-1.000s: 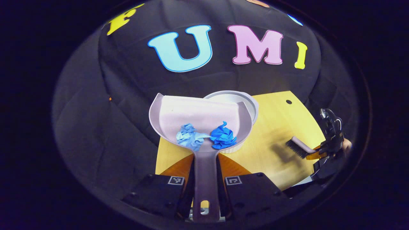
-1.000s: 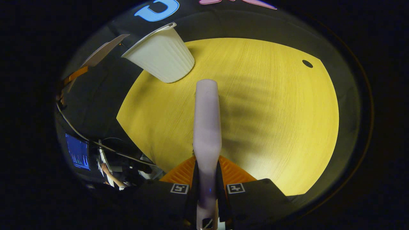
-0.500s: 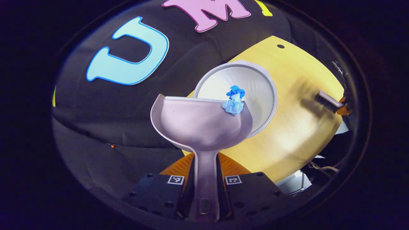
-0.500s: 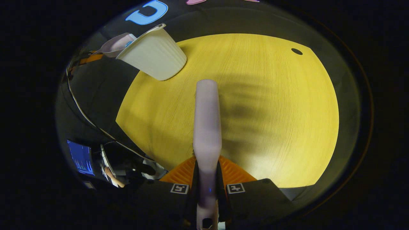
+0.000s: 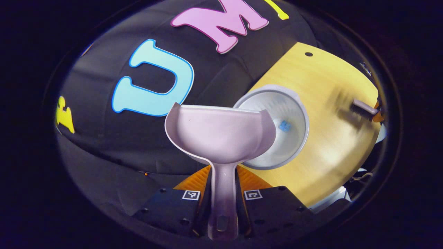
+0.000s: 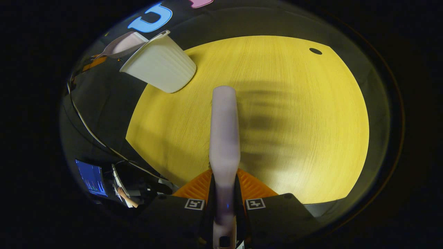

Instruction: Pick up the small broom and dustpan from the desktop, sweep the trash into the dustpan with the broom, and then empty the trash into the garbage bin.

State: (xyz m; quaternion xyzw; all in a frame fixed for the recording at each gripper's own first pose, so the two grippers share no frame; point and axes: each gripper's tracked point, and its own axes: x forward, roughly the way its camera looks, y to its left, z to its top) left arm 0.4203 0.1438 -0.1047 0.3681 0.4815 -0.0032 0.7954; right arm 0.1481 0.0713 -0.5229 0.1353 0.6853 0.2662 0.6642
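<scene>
In the left gripper view, my left gripper (image 5: pixel 223 188) is shut on the handle of a pale dustpan (image 5: pixel 218 133), whose pan holds nothing and is tilted at the rim of the white garbage bin (image 5: pixel 297 138). A blue paper scrap (image 5: pixel 284 126) lies inside the bin. Far right, the small broom (image 5: pixel 362 109) shows with its bristles down over the wooden desktop (image 5: pixel 332 83). In the right gripper view, my right gripper (image 6: pixel 225 192) is shut on the broom (image 6: pixel 224 131) handle above the desktop (image 6: pixel 294 103). The bin (image 6: pixel 159 67) and dustpan (image 6: pixel 123 45) sit at the upper left there.
A small dark hole (image 6: pixel 315 51) marks the desktop's far corner. Beyond the desktop's left edge, a cable (image 6: pixel 93 135), a lit screen (image 6: pixel 91 178) and a person's hand (image 6: pixel 123 192) show low down.
The dustpan tipped toward the bin and the two blue paper balls slid off it into the bin. The pan has swung back left. The broom stayed held over the desktop.
</scene>
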